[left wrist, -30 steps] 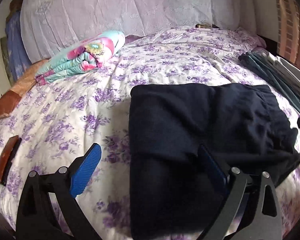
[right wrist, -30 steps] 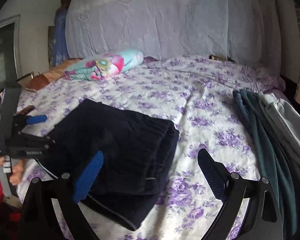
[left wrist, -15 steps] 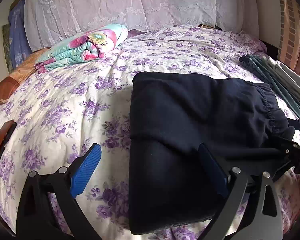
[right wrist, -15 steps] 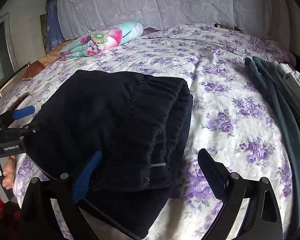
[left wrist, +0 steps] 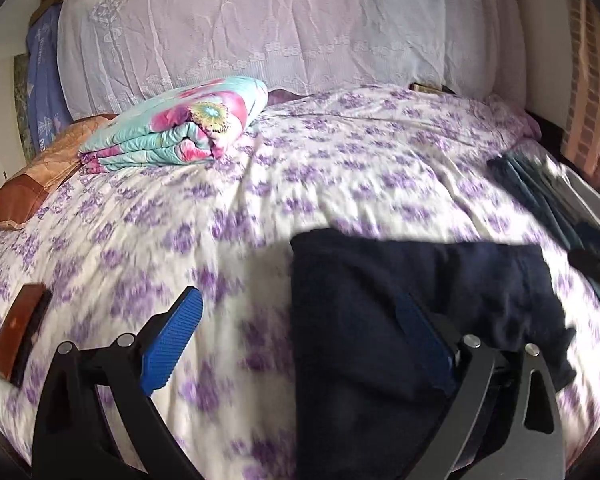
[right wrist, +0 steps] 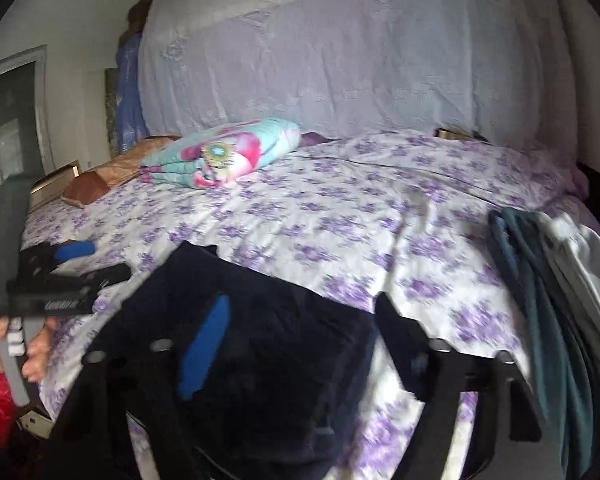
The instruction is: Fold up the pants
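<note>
Pants [left wrist: 380, 320], folded dark on the flowered bed [left wrist: 340, 168], are flanked by the left gripper [left wrist: 296, 344], jaws apart, and the right gripper [right wrist: 300, 344], jaws just narrowing, gripping nothing, seemingly for another fold.

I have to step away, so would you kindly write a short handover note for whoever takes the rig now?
Left tongs: open, one finger over the dark pants, nothing gripped.
Right tongs: jaws have just been closing, the pants' right edge between them; pads not clearly pressing yet.
Pants: folded into a compact stack at the near edge of the floral bedsheet.
Done: main folds.
Left: probably a last fold or moving the stack. A teal and grey clothes pile waits on the right.
</note>
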Demonstrator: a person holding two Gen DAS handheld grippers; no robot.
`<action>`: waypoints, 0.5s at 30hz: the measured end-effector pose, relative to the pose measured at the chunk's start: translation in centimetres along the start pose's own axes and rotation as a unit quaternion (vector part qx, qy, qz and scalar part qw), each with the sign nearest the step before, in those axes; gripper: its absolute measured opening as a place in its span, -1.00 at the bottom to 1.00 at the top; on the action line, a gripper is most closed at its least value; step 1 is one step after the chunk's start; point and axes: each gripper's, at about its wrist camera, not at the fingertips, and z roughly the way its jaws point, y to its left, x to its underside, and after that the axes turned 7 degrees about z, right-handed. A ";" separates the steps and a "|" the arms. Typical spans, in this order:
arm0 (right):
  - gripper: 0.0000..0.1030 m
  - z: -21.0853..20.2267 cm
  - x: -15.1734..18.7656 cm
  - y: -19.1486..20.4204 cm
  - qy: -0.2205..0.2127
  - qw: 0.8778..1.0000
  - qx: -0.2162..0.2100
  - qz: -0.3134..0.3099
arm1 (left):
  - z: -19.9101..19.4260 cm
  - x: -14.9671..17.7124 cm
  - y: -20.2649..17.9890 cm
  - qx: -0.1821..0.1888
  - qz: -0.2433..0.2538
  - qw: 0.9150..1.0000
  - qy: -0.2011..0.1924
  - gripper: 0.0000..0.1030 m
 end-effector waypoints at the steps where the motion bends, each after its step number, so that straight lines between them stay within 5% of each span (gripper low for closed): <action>1: 0.12 0.5 -0.3 0.4 0.005 1.000 -0.007 -0.003 | 0.6 -0.7 0.1 0.003 0.000 1.000 0.006 0.84; 5: 0.09 2.2 -0.3 2.0 0.024 0.999 -0.019 -0.019 | 5.0 -2.7 -0.3 0.005 0.013 0.998 0.058 0.85; 9: 0.06 6.0 1.2 2.1 0.088 0.995 0.011 -0.034 | 10.1 -2.3 -0.7 -0.009 0.021 0.993 0.117 0.85; 15: 0.07 7.9 2.3 1.4 0.104 0.993 0.033 -0.044 | 13.0 -2.0 0.3 0.015 0.002 0.990 0.140 0.90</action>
